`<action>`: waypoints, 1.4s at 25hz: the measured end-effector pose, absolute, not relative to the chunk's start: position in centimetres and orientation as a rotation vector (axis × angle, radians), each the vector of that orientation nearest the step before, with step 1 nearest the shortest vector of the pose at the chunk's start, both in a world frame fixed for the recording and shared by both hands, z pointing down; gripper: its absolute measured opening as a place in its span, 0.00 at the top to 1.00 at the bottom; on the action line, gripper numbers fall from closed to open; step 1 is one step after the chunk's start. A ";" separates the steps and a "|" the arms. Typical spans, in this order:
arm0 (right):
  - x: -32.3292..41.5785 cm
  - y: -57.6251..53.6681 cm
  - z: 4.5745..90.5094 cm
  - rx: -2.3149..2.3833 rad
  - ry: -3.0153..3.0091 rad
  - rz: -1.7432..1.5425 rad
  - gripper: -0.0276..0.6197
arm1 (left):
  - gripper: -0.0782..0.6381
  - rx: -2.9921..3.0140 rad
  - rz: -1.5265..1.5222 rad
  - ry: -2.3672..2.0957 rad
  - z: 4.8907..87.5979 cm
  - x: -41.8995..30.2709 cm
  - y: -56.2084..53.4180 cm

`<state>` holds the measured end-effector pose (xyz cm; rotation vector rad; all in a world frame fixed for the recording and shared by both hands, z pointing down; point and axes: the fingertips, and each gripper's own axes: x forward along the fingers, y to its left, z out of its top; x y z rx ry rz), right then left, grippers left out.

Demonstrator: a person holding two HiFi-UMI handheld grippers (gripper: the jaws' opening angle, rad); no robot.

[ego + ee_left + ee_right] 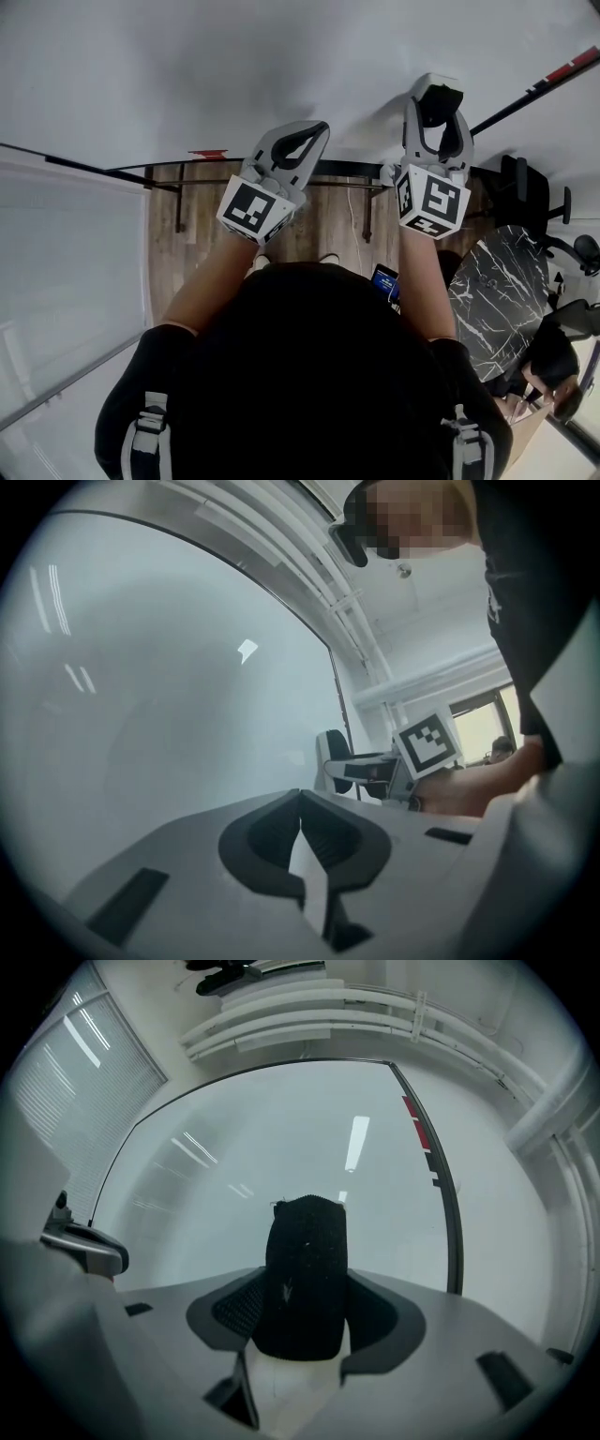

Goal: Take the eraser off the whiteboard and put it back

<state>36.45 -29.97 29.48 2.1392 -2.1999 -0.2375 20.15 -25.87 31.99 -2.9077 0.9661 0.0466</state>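
A black eraser (pixel 305 1241) stands upright between the jaws of my right gripper (pixel 307 1290), and both pads press on its sides. In the head view the same eraser (pixel 441 101) shows dark between the right gripper's fingers (pixel 436 94), right in front of the whiteboard (pixel 234 75). The whiteboard (pixel 309 1143) fills the space ahead of the right gripper. My left gripper (pixel 314 136) is held level to the left of it, shut with nothing in it; its jaws (pixel 300 803) meet in a closed line.
The whiteboard's black frame and tray rail (pixel 337 169) run below the grippers over a wooden floor (pixel 202 253). A dark marbled table (pixel 502 281), an office chair (pixel 525 183) and a second person (pixel 548 375) are at the right. A glass wall (pixel 66 281) stands at the left.
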 end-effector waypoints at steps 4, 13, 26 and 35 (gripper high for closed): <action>36.3 -29.6 29.5 2.161 -2.188 -0.255 0.60 | 0.88 -2.902 0.034 0.975 32.4 19.2 -25.8; 35.4 -28.8 29.5 2.160 -2.197 -0.243 0.61 | 0.88 -2.915 0.033 0.942 32.5 17.8 -25.6; 27.8 -25.6 29.8 1.856 -2.510 -0.102 0.61 | 0.88 -2.896 0.037 0.929 30.7 13.4 -24.3; 19.2 -21.0 32.7 1.652 -2.680 -0.069 0.61 | 0.88 -2.871 0.031 0.960 33.0 6.5 -21.1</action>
